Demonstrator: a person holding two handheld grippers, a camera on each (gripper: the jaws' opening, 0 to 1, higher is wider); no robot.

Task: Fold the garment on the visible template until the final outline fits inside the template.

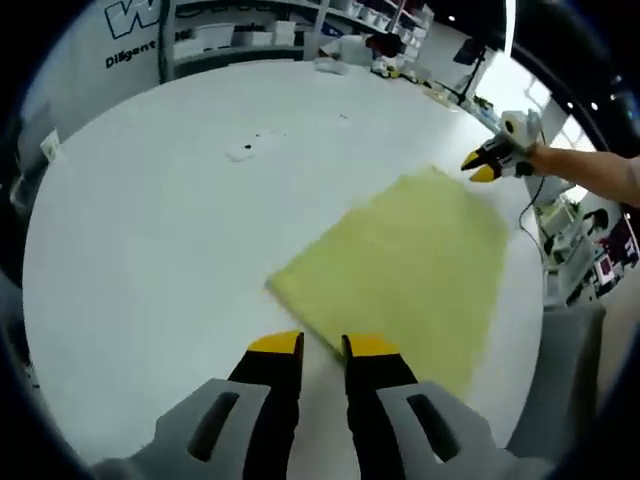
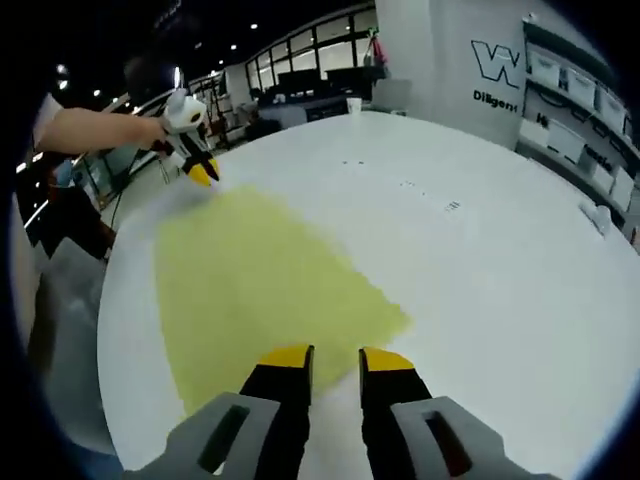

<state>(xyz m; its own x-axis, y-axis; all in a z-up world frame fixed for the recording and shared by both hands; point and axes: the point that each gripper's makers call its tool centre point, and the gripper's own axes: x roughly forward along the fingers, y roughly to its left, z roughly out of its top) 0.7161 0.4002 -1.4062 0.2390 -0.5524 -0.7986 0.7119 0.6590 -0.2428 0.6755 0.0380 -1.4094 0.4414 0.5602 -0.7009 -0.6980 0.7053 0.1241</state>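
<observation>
A flat pale-yellow rectangular cloth garment (image 1: 405, 265) lay near one edge of the white table surface (image 1: 150, 230), both yellow-tipped grippers, left (image 1: 322, 347) and right (image 2: 335, 356), narrowly parted and holding nothing.

1 yellow garment (image 1: 405, 260), 1 white table (image 1: 150, 250), 2 grippers (image 1: 322, 346) (image 2: 335, 354).

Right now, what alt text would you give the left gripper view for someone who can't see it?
A flat yellow-green cloth lies on a round white table, its near corner just ahead of the left gripper, whose yellow-tipped jaws stand apart and empty. The right gripper, held out on a person's arm, hovers at the cloth's far corner.
</observation>
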